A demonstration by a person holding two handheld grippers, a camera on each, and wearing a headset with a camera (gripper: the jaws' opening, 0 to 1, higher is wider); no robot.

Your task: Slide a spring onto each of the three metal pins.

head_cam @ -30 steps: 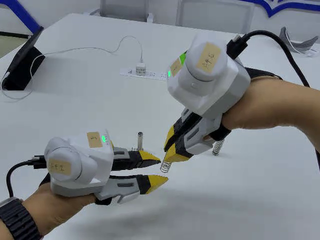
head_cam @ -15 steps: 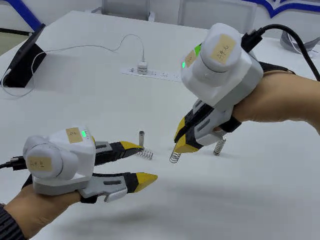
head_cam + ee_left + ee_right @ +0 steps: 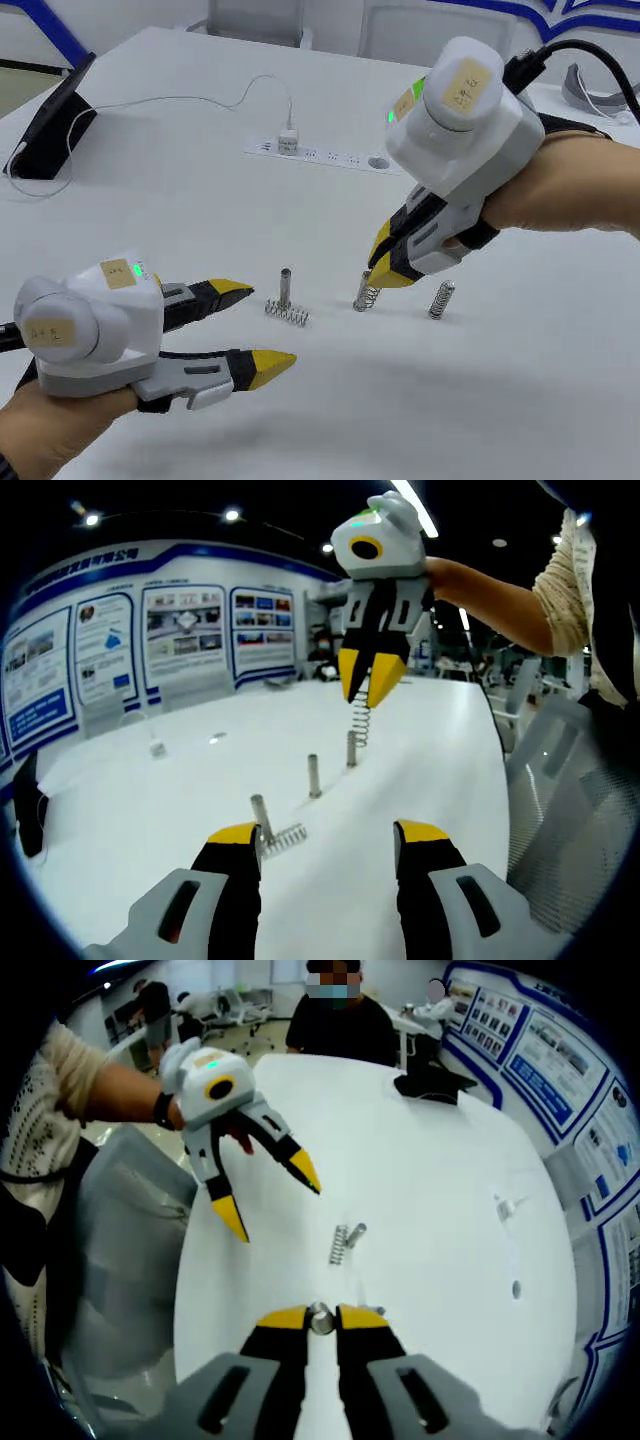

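A bare metal pin (image 3: pixel 286 285) stands on the white table (image 3: pixel 180 200), with a loose spring (image 3: pixel 287 314) lying at its foot. My left gripper (image 3: pixel 255 325) hovers just left of them, open and holding nothing. My right gripper (image 3: pixel 385 275) is shut on a second spring (image 3: pixel 367 292), which hangs tilted from its tips. Its lower end is close to the middle pin (image 3: pixel 313 776); contact cannot be told. In the left gripper view this held spring (image 3: pixel 362 720) dangles under the right gripper (image 3: pixel 366 685). A third spring (image 3: pixel 440 299) stands upright to the right, apparently on the far pin (image 3: pixel 351 750).
A white power strip (image 3: pixel 320 155) with a plugged charger and cable lies further back. A dark tablet stand (image 3: pixel 50 120) sits at the far left edge. A person (image 3: pixel 340 1015) sits at the table's far end in the right gripper view.
My right gripper has carried its spring up and away to the right, past the bare pin. My left gripper has drawn back to the left, uncovering the lying spring.
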